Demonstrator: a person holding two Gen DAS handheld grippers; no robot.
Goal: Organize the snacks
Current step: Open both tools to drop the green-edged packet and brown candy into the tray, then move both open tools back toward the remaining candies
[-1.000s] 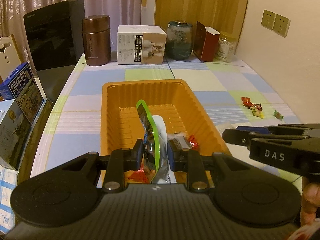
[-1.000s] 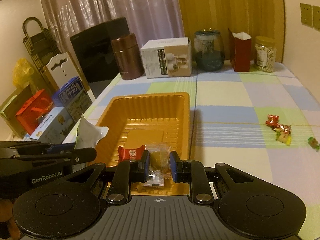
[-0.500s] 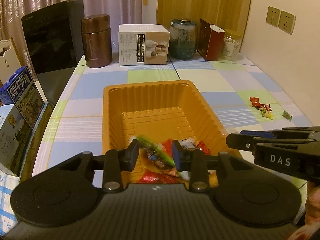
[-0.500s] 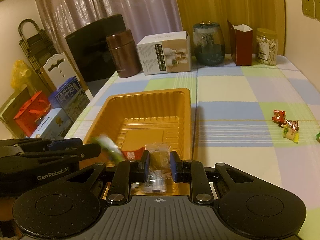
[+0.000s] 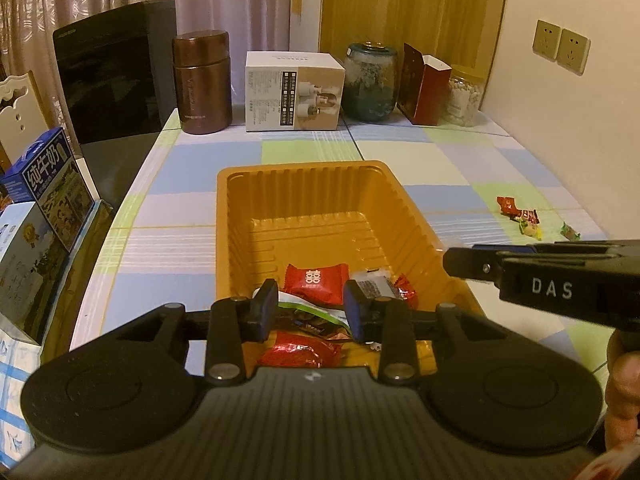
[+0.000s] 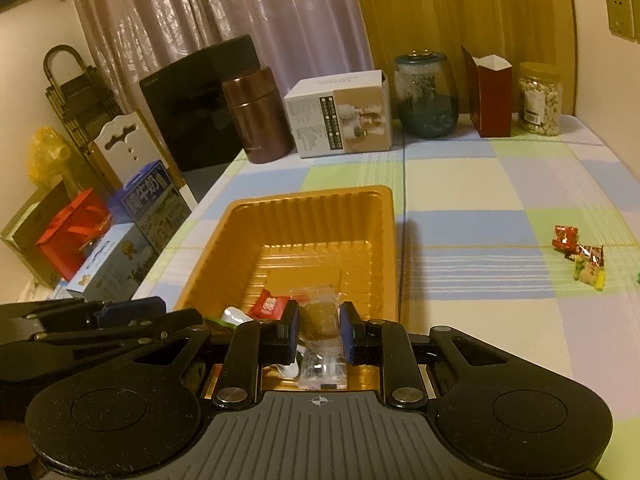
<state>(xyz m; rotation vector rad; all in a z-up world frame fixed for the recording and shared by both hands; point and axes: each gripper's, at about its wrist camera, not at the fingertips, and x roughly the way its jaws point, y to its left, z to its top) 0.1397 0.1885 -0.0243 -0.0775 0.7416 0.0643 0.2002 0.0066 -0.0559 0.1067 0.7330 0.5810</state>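
An orange tray [image 5: 320, 208] sits on the checked tablecloth, also in the right wrist view [image 6: 312, 232]. Several wrapped snacks lie at its near end: a red packet [image 5: 316, 278], the green-edged pouch [image 5: 312, 312] and another red one [image 5: 298, 354]. My left gripper [image 5: 311, 310] is open and empty above them. My right gripper [image 6: 319, 334] is shut on a clear-wrapped brown snack [image 6: 320, 320] over the tray's near edge. It shows from the side in the left wrist view [image 5: 540, 276]. Loose candies [image 5: 520, 216] lie on the table to the right [image 6: 580, 256].
Along the table's back stand a brown canister [image 5: 202, 80], a white box [image 5: 292, 92], a glass jar [image 5: 370, 80], a red carton [image 5: 426, 84] and a jar of nuts [image 5: 464, 94]. Milk cartons [image 5: 44, 200] and a black appliance [image 5: 116, 84] stand left.
My left gripper opened and dropped the green-edged pouch, which now lies flat in the tray. My right gripper stayed shut on its snack and barely moved.
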